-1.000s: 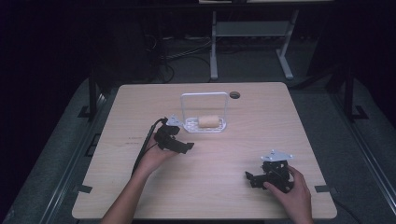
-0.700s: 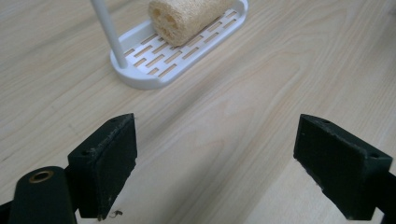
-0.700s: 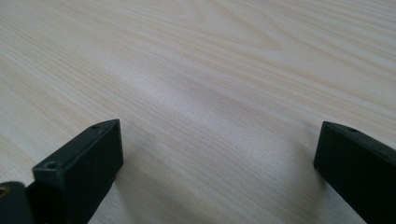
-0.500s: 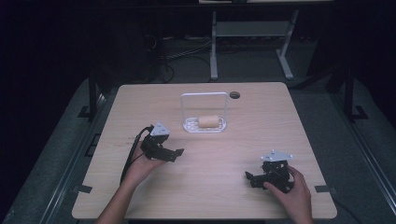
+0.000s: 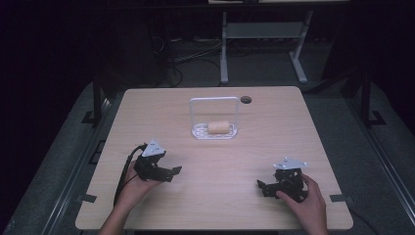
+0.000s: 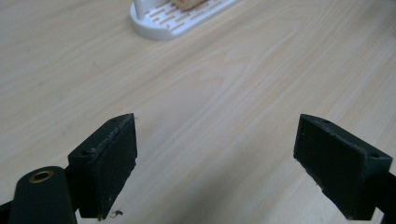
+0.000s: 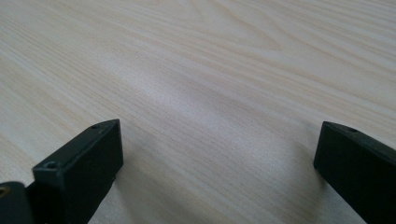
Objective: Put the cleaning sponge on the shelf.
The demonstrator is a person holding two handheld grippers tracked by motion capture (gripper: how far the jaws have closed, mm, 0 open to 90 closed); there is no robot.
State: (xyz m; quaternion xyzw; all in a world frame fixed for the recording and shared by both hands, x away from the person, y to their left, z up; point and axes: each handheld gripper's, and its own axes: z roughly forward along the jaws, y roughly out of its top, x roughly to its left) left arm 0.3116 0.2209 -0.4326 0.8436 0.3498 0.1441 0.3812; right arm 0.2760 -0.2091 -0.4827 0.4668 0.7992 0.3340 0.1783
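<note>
The work looks essentially finished, judging by how things lie: a bread roll rests inside the white rack with its tall wire handle, at about 12 o'clock on the table, and neither tool touches it. The left gripper sits at roughly 8 o'clock, well apart from the rack, its jaws spread wide over bare wood and holding nothing; in the left gripper view the rack's slotted base and a corner of the roll appear at the top edge. The right gripper rests at about 4 o'clock, jaws likewise spread and empty. Little seems left beyond parking the hands. The roll's exact kind is hard to make out at this distance, and it is cut off in the left gripper view. The dark surroundings beyond the table hide most detail, and a small round hole near 1 o'clock is barely legible.
</note>
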